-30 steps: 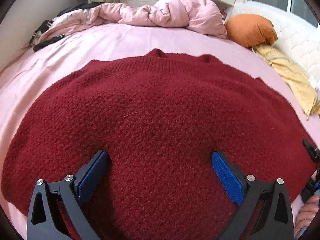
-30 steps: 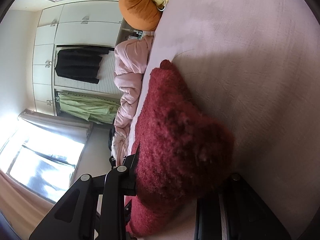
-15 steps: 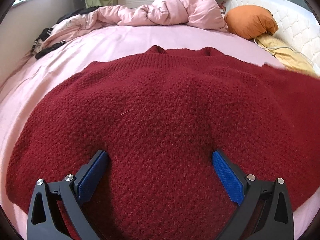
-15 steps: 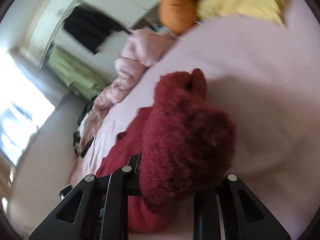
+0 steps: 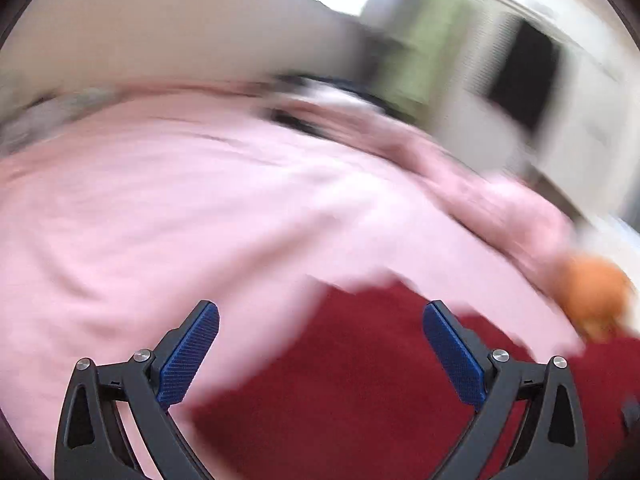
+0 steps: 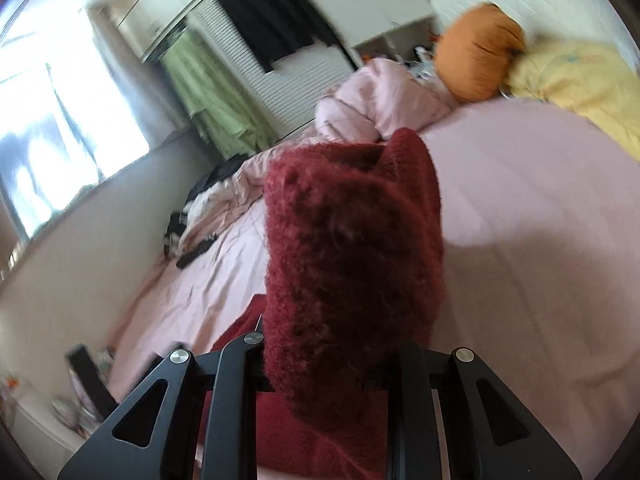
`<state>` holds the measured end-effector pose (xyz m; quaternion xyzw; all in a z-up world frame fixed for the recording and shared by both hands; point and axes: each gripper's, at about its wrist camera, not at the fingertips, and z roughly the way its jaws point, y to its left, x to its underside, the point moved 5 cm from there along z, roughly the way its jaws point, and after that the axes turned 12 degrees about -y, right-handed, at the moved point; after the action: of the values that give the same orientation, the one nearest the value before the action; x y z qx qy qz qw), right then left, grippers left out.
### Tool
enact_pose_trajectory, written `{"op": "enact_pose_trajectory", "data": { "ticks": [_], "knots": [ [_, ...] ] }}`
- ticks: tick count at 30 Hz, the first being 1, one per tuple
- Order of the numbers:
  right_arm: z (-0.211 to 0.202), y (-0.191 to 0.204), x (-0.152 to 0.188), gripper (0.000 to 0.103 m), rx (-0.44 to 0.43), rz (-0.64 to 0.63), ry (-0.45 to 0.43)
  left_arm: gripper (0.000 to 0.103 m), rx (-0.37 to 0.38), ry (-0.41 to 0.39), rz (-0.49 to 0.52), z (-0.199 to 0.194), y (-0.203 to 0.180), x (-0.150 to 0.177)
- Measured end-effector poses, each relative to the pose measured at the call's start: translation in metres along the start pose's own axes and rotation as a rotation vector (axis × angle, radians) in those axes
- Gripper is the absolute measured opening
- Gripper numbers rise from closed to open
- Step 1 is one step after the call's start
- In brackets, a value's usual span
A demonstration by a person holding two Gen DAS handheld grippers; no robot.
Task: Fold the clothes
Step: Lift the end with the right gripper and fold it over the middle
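One bunched part of the red sweater (image 6: pixel 352 264) is pinched in the right tongs (image 6: pixel 332 364) above the bed (image 6: pixel 540 208), the left tongs (image 5: pixel 320 356) are spread empty, and folding is judged barely begun.

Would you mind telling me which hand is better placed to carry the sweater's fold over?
Right: its tongs are clamped on the red sweater; the left tongs gape empty above it.
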<state>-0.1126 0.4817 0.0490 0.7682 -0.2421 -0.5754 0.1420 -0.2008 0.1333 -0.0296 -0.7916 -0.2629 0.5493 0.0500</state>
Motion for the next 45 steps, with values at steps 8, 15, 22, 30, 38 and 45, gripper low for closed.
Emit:
{"op": "enact_pose_trajectory", "data": {
  "ticks": [8,15,22,30,38,45],
  "knots": [
    [0.046,0.121,0.069,0.023,-0.168,-0.271,0.143,0.102,-0.136,-0.05,-0.288,0.002,0.091,-0.034],
    [0.114,0.151,0.199,0.027,-0.28,-0.255,0.477,0.102,-0.234,-0.168,-0.262,-0.002,0.142,-0.065],
    [0.096,0.175,0.188,0.083,-0.432,-0.16,0.472,0.102,-0.227,-0.131,-0.316,0.008,0.155,-0.063],
    [0.063,0.132,0.165,0.083,-0.524,0.406,0.504,0.102,0.04,-0.144,-0.453,0.002,0.139,-0.068],
    [0.093,0.061,0.182,0.011,-0.255,0.548,0.517,0.102,0.852,0.193,-0.382,0.01,0.003,-0.039],
    [0.081,0.027,0.167,0.0,-0.189,0.6,0.495,0.088,0.693,0.565,-0.28,0.063,-0.014,0.037]
  ]
}}
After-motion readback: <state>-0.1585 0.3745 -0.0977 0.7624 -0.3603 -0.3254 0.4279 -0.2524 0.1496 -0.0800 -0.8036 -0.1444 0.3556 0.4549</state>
